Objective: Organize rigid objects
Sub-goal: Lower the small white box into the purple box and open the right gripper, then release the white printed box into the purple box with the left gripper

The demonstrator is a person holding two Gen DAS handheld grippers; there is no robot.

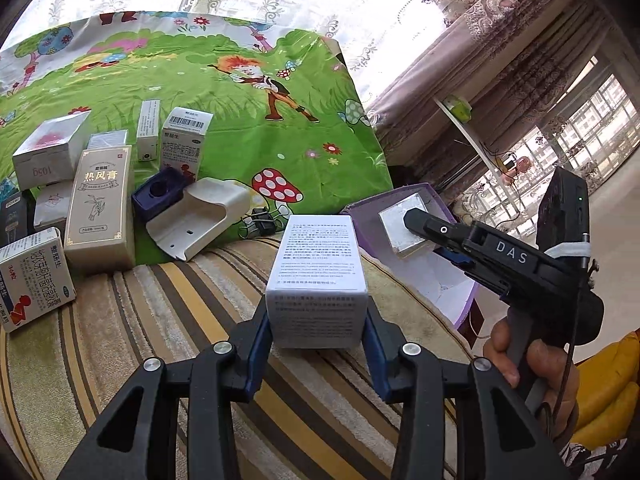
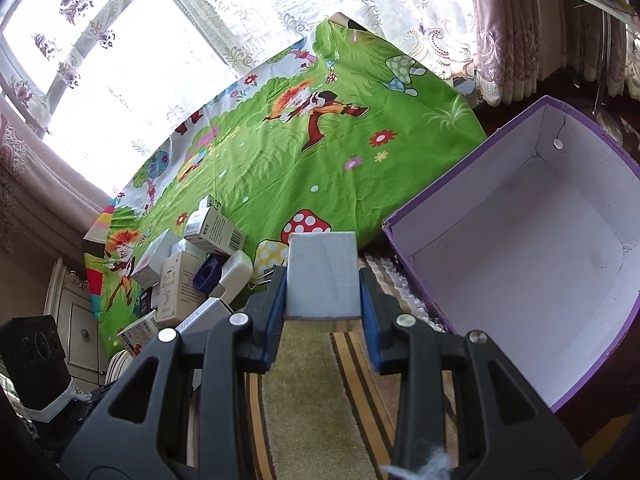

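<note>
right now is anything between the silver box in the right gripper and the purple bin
Nothing visible. The right gripper holds the silver box just left of the purple bin; only bare striped rug lies between them, and what shows of the bin's inside is empty.

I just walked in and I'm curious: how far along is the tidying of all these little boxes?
Barely begun. The purple box looks empty inside in the right wrist view, so nothing is stowed yet. In hand: the left gripper clamps a white printed carton, and the right gripper clamps a silver box. Left to do: the pile of cartons on the green cloth.
</note>
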